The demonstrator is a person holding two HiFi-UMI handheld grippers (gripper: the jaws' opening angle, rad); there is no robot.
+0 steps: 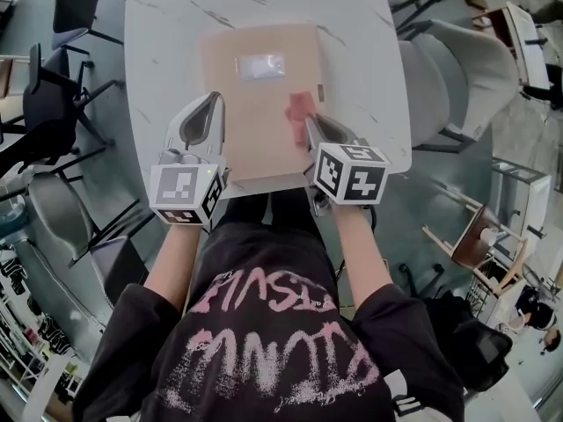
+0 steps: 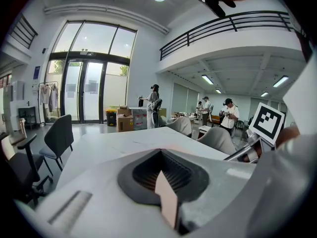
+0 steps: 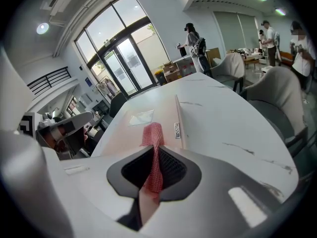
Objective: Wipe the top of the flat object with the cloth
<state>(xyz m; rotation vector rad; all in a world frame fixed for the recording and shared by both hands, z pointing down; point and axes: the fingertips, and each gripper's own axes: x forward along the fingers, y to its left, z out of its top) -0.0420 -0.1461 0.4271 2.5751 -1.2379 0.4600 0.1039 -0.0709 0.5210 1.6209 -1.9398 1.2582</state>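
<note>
A flat tan object [image 1: 255,143] with a clear label window [image 1: 261,67] lies on the white marble table [image 1: 167,60]. A small red cloth [image 1: 299,108] rests on its right half, and my right gripper [image 1: 309,121] is shut on the cloth's near end. In the right gripper view the cloth [image 3: 153,133] runs out from between the jaws of the right gripper [image 3: 152,148] over the flat object [image 3: 124,133]. My left gripper [image 1: 212,104] sits over the flat object's left edge with its jaws together. In its own view the left gripper [image 2: 161,151] shows only a thin tan sliver between the jaws.
Black chairs [image 1: 48,104] stand left of the table, grey armchairs [image 1: 457,69] to the right, and a wooden stool [image 1: 475,236] at the near right. Several people [image 2: 153,105] stand far across the room. The table's front edge [image 1: 264,183] is against my body.
</note>
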